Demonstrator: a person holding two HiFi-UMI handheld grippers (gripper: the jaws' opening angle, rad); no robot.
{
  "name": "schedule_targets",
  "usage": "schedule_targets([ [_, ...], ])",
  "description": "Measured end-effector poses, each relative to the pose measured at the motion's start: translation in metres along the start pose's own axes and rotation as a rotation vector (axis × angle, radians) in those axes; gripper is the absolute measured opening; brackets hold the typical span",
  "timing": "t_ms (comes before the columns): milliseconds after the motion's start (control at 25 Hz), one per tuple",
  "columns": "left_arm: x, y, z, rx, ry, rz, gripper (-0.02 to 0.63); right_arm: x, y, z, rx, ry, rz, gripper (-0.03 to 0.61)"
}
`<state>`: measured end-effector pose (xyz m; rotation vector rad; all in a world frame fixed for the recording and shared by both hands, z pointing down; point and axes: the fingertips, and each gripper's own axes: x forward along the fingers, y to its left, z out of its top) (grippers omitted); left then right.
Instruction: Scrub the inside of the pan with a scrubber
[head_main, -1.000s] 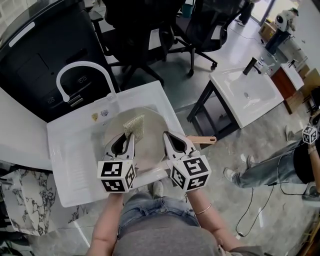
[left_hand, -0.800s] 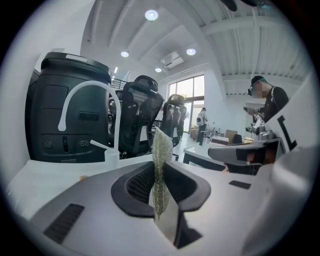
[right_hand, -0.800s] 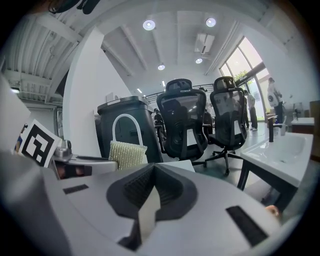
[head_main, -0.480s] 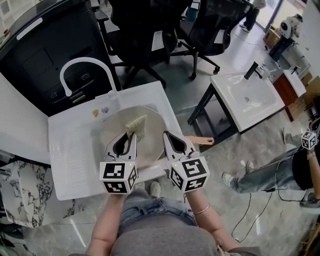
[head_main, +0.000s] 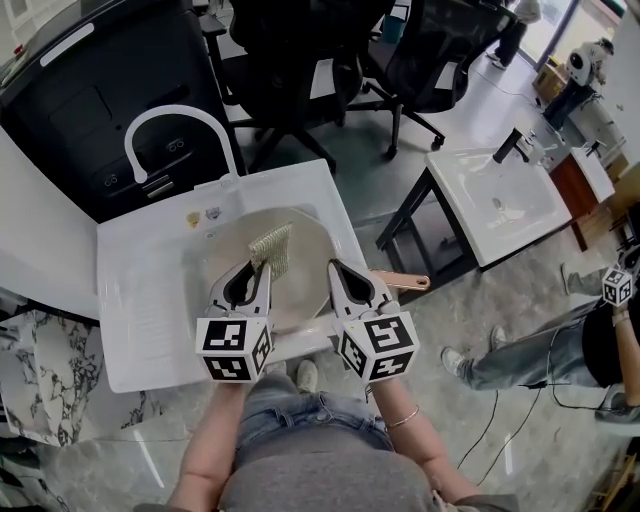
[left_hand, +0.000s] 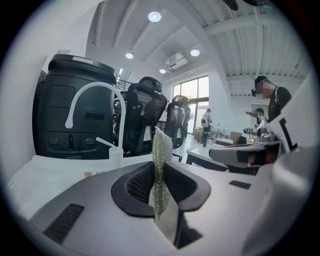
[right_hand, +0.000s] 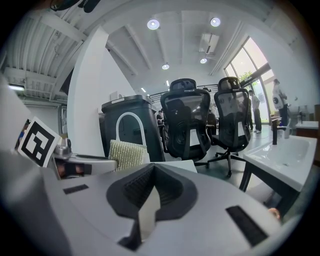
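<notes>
A round pale pan (head_main: 305, 245) lies in the white sink (head_main: 145, 300), its wooden handle (head_main: 404, 282) sticking out to the right over the sink's edge. My left gripper (head_main: 262, 270) hovers over the pan, shut on a yellowish mesh scrubber (head_main: 271, 249) that stands upright between its jaws (left_hand: 161, 145). My right gripper (head_main: 336, 270) is beside it over the pan's right part, jaws shut with nothing between them (right_hand: 151, 192). The right gripper view shows the scrubber (right_hand: 126, 155) at its left. Both grippers point level, towards the white faucet (head_main: 175, 125).
A black cabinet (head_main: 90, 100) stands behind the sink, with office chairs (head_main: 300, 60) further back. A second white basin on a dark frame (head_main: 495, 195) is at the right. A person (head_main: 560, 340) stands at the far right with another gripper. A small white bottle (left_hand: 116, 152) stands by the faucet.
The head view has shifted slightly. Both grippers and the scrubber keep their places over the pan.
</notes>
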<state>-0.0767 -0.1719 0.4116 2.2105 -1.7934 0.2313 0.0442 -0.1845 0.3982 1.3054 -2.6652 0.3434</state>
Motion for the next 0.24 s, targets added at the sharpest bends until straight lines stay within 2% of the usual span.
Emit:
schedule_targets([
  [240,0.0001,0.0047,-0.0006,-0.008,0.002,0.009,0.069,0.0029,0.0015,0.0006,-0.002,0.001,0.001,0.008],
])
